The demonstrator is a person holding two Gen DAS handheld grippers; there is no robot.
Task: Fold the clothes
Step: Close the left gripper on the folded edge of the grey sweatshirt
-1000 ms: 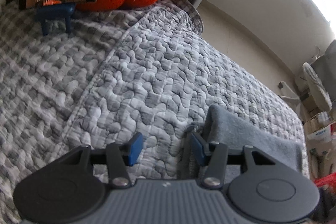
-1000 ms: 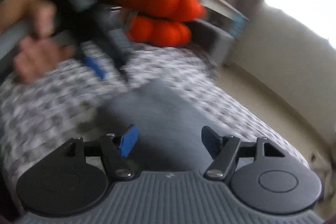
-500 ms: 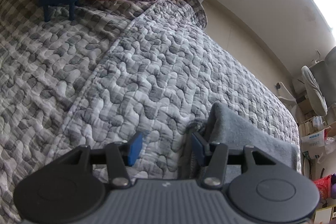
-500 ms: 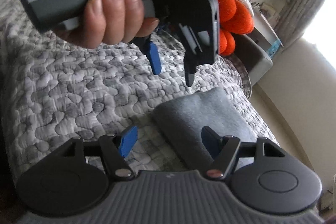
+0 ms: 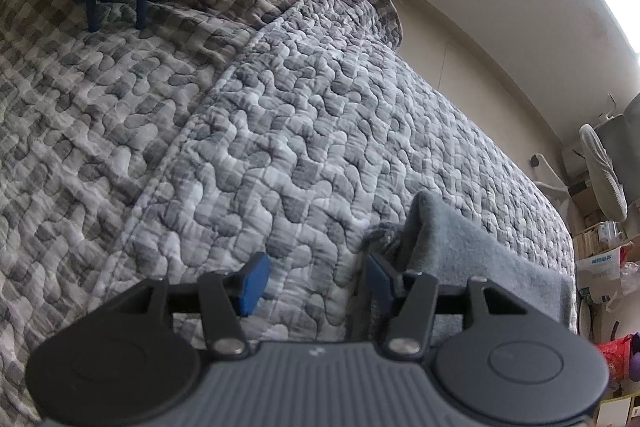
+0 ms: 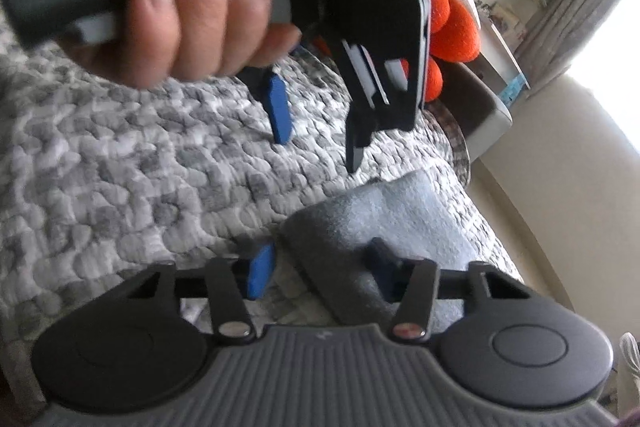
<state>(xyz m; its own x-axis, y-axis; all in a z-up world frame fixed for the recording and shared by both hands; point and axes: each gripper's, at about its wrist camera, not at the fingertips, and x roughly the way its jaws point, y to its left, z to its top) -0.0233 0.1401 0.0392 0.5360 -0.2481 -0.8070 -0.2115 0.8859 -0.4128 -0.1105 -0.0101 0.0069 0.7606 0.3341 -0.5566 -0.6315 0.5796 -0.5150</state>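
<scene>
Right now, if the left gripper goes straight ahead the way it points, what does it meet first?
Probably the quilt. The left gripper is open, and between its fingers only quilt shows. The folded grey cloth lies just right of that line. Depth is unclear.

Open quilt [image 5: 280,131] left of garment [image 5: 472,251]

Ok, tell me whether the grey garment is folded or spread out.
Folded: the grey garment lies as a compact thick rectangle on the quilt, its doubled edge showing.
</scene>
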